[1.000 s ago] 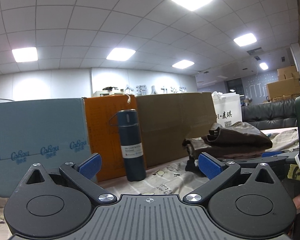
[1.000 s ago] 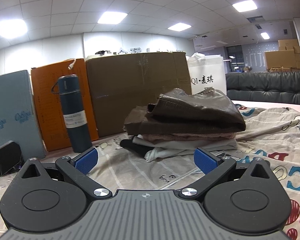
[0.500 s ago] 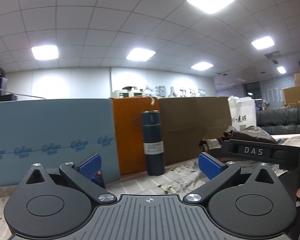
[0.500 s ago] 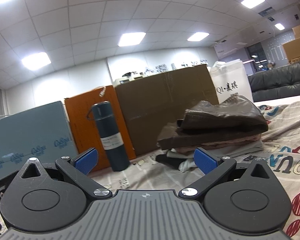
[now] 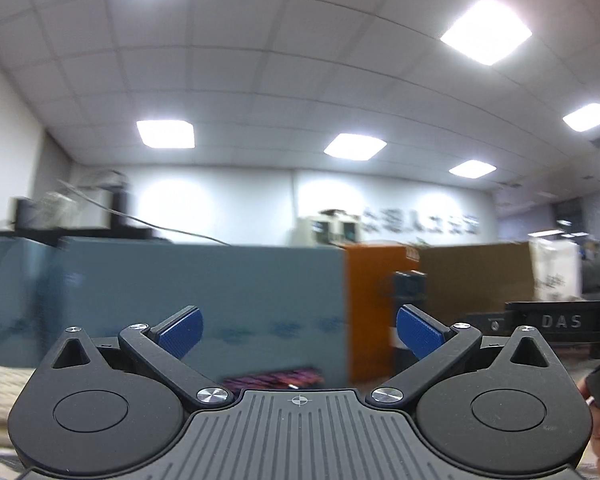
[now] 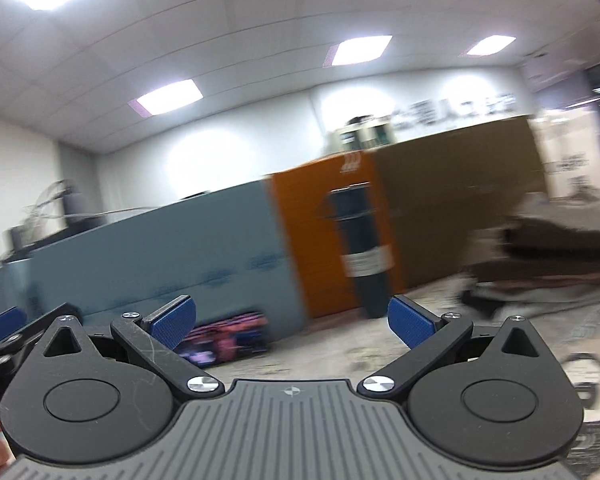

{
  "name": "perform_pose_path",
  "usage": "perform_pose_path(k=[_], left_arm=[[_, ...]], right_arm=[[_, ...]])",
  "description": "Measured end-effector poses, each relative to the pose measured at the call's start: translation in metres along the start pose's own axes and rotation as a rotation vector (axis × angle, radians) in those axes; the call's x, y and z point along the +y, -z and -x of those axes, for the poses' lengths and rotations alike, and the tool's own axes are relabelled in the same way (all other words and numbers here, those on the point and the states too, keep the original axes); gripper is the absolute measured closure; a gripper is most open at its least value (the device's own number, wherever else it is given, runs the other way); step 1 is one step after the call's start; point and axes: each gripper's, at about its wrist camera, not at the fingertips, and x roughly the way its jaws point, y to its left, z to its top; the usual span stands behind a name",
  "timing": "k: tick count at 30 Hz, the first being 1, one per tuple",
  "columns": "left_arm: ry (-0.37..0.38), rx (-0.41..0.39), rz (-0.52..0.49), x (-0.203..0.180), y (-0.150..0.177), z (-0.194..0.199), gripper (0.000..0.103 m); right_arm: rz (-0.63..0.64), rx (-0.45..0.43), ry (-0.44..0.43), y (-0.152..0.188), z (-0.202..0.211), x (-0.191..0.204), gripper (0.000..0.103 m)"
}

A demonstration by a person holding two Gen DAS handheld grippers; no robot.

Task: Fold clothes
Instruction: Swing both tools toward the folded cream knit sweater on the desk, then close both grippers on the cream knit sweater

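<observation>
Both sets of jaws are spread wide with nothing between them: the left gripper (image 5: 298, 330) and the right gripper (image 6: 291, 322) point level across the room. The folded clothes (image 6: 556, 252), a dark brown stack, sit blurred at the far right of the right wrist view, on a printed cloth (image 6: 500, 328). Left of the stack stands a dark blue flask (image 6: 364, 248) in front of an orange box (image 6: 320, 240), flanked by a brown cardboard box (image 6: 460, 200) and a grey-blue box (image 5: 204, 292). A small pink and black object (image 6: 224, 338) lies blurred at the base of the grey-blue box.
</observation>
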Motion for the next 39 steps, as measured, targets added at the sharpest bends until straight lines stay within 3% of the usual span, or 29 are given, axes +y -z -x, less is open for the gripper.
perform_pose_path(k=[4,8,10,14,17,20,24,28,31,35,37,39], left_arm=[[-0.198,-0.044,-0.011,0.059,-0.015,0.016,0.0],[-0.447,-0.077,0.05,0.142,-0.031,0.039,0.0],[-0.55,-0.066,0.185,0.192,-0.034,0.048,0.0],[-0.635,0.038,0.53,0.279,-0.021,0.055,0.0],[-0.643,0.149,0.782,0.313,0.005,0.052,0.0],[-0.544,0.233,0.977,0.327,0.043,0.029,0.0],[-0.53,0.297,0.994,0.335,0.072,0.016,0.0],[-0.602,0.342,0.885,0.342,0.085,0.007,0.001],[-0.556,0.38,0.882,0.345,0.096,-0.006,0.001],[-0.512,0.367,0.924,0.352,0.105,-0.016,0.002],[-0.548,0.362,0.92,0.355,0.108,-0.021,0.006],[-0.589,0.361,0.903,0.357,0.11,-0.028,0.016]], right_arm=[[0.021,0.06,-0.184,-0.007,-0.028,0.052,0.0],[0.019,0.14,-0.32,-0.01,-0.065,0.104,0.0],[-0.026,0.199,-0.378,-0.008,-0.089,0.124,0.0],[-0.119,0.346,-0.455,0.009,-0.144,0.163,0.0],[-0.195,0.459,-0.484,0.031,-0.182,0.185,0.0],[-0.262,0.556,-0.493,0.056,-0.214,0.199,0.0],[-0.307,0.661,-0.53,0.084,-0.243,0.216,0.0],[-0.285,0.693,-0.541,0.104,-0.265,0.235,0.0],[-0.279,0.71,-0.523,0.118,-0.28,0.249,0.0],[-0.272,0.731,-0.498,0.135,-0.301,0.267,0.0],[-0.271,0.732,-0.493,0.141,-0.307,0.274,0.003],[-0.273,0.718,-0.497,0.144,-0.307,0.278,0.012]])
